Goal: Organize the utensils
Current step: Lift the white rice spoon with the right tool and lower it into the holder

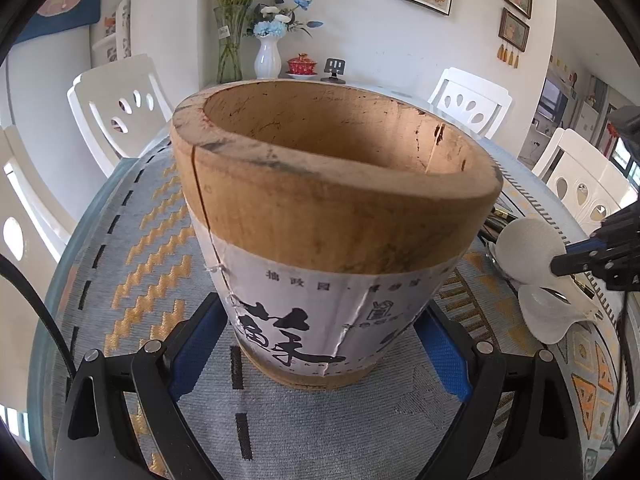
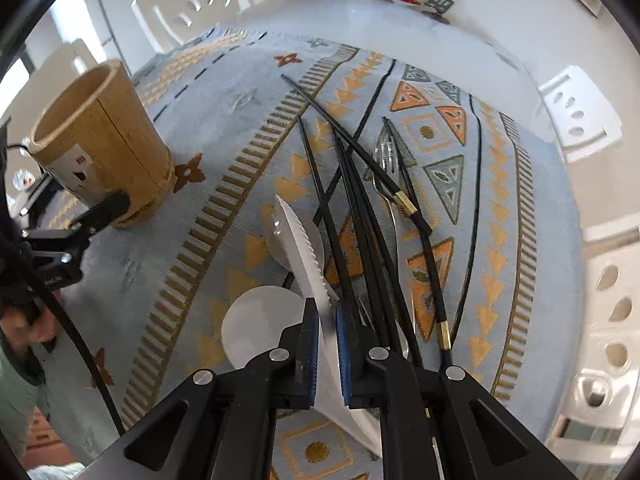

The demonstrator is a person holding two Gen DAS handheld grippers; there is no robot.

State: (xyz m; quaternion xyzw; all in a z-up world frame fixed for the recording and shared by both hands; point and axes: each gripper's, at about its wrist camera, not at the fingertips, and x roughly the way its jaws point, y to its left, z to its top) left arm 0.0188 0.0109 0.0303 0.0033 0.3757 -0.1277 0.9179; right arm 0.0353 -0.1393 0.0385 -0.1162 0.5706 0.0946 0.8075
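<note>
A bamboo utensil holder [image 1: 332,208] with a white printed label stands on the patterned cloth, empty inside. My left gripper [image 1: 320,348] is shut on its base, one blue pad on each side. The holder [image 2: 100,140] also shows at the left in the right wrist view. My right gripper [image 2: 328,344] is shut on a white serrated plastic knife [image 2: 304,256], blade pointing away over the cloth. Beside the knife lie two white plastic spoons [image 2: 260,324], several black chopsticks [image 2: 360,216] and a metal fork [image 2: 386,160]. The right gripper [image 1: 580,256] appears at the right edge of the left wrist view.
A blue-grey patterned cloth [image 2: 224,128] covers a round glass table. White chairs [image 1: 120,108] stand around it. Vases [image 1: 267,56], a red lidded cup [image 1: 302,65] and a small stand sit at the far edge. A person's hand [image 2: 36,324] holds the left gripper.
</note>
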